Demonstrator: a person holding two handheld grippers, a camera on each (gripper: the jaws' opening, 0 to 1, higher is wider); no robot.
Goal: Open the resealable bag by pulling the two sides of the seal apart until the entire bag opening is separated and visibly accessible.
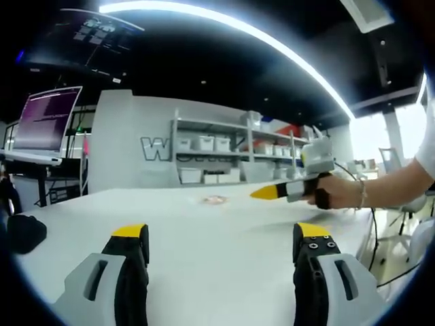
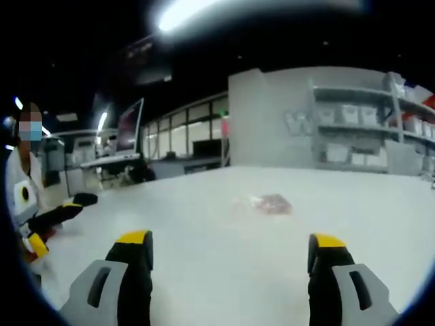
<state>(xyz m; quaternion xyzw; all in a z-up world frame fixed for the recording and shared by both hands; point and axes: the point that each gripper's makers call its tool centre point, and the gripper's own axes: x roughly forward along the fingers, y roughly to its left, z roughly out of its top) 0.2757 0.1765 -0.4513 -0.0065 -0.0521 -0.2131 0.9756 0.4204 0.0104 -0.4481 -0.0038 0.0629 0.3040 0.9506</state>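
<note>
**Both grippers wide, bag untouched**

The left hand-held gripper (image 1: 221, 238) hovers above the white surface (image 1: 204, 231) with its yellow-tipped jaws spread wide and nothing between them. The right hand-held gripper (image 2: 231, 248) is the same: jaws well apart, empty. From the left gripper view it also shows off to the side, gripped by a person's hand (image 1: 343, 192). The resealable bag (image 2: 270, 203) lies flat in the middle of the surface, well apart from both, with something reddish inside. The seal looks not yet parted. The risk from here, I'd say: a thin flat bag gives little to pinch, so jaws may catch both layers together, or simply slide it across the smooth top.
</note>
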